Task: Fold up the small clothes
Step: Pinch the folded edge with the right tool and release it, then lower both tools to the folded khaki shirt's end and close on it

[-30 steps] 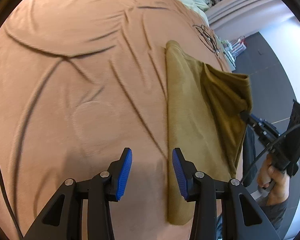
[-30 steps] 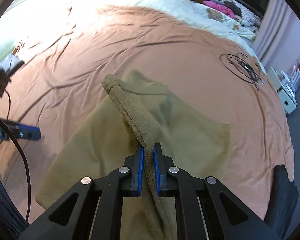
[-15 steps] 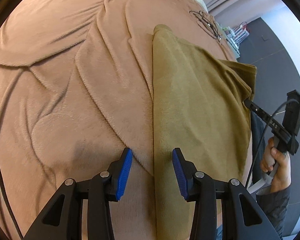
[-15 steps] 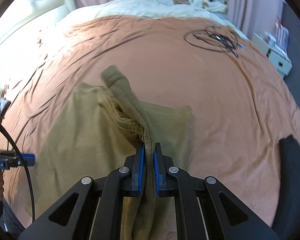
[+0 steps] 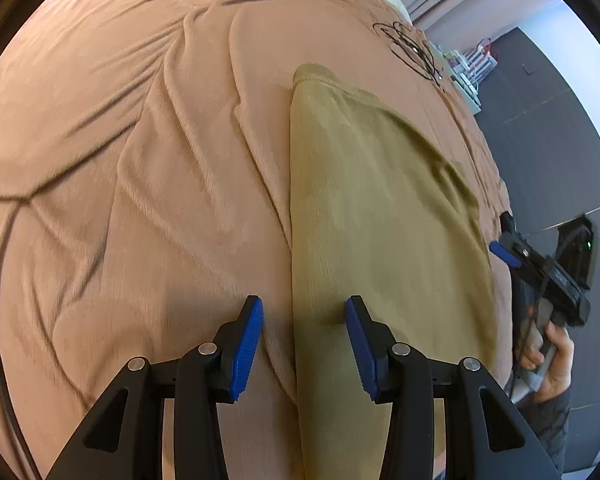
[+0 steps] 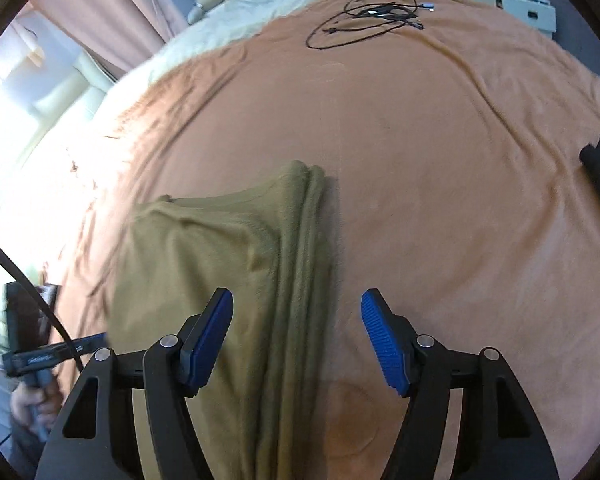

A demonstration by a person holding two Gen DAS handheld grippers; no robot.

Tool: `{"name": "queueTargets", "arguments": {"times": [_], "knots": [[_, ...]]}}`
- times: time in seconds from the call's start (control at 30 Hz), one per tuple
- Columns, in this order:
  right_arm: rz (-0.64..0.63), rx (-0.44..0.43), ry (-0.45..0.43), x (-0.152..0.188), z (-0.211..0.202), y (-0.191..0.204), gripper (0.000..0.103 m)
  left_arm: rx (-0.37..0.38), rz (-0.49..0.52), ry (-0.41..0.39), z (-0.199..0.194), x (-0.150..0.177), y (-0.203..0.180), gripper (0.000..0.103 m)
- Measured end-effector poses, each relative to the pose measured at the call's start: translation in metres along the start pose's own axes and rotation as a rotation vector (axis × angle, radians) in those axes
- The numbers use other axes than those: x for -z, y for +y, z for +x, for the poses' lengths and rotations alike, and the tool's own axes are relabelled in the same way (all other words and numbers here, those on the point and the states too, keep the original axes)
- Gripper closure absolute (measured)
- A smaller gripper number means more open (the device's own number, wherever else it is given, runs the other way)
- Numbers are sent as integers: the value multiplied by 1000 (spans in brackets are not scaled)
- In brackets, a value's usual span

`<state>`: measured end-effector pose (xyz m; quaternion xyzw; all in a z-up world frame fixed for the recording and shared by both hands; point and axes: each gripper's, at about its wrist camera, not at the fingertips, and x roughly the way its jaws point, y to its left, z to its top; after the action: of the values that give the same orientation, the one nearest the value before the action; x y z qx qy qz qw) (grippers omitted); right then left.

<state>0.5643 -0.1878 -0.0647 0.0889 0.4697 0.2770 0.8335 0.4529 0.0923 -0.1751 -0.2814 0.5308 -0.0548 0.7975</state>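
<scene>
The olive garment (image 5: 380, 240) lay folded lengthwise on the orange blanket (image 5: 140, 160). The left gripper (image 5: 304, 336), jaws apart, straddled its left folded edge. The right gripper (image 6: 296, 332), jaws wide apart, hovered over its bunched right edge (image 6: 300, 260). A black cable (image 6: 364, 16) lay at 12 o'clock in the right view.
</scene>
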Motion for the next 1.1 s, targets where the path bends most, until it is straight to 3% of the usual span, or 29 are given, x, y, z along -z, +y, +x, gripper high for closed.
{"name": "queueTargets", "arguments": {"times": [0.2, 0.4, 0.53, 0.6, 0.67, 0.77, 1.1], "knots": [[-29, 39, 45, -3, 16, -7, 38, 0, 10, -7, 11, -17, -7, 58], [-43, 45, 78, -16, 41, 12, 38, -11, 27, -9, 22, -36, -12, 58], [-94, 135, 69, -23, 56, 22, 38, -21, 35, -16, 29, -52, -12, 58], [-110, 173, 59, -25, 58, 24, 52, -26, 39, -17, 34, -61, -13, 58], [-75, 157, 54, -29, 59, 16, 65, -35, 44, -25, 37, -69, -15, 58], [-19, 106, 47, -31, 59, 3, 71, -56, 45, -55, 41, -82, -17, 58], [44, 40, 55, -28, 60, -15, 72, -72, 1, -112, 50, -129, -7, 58]]}}
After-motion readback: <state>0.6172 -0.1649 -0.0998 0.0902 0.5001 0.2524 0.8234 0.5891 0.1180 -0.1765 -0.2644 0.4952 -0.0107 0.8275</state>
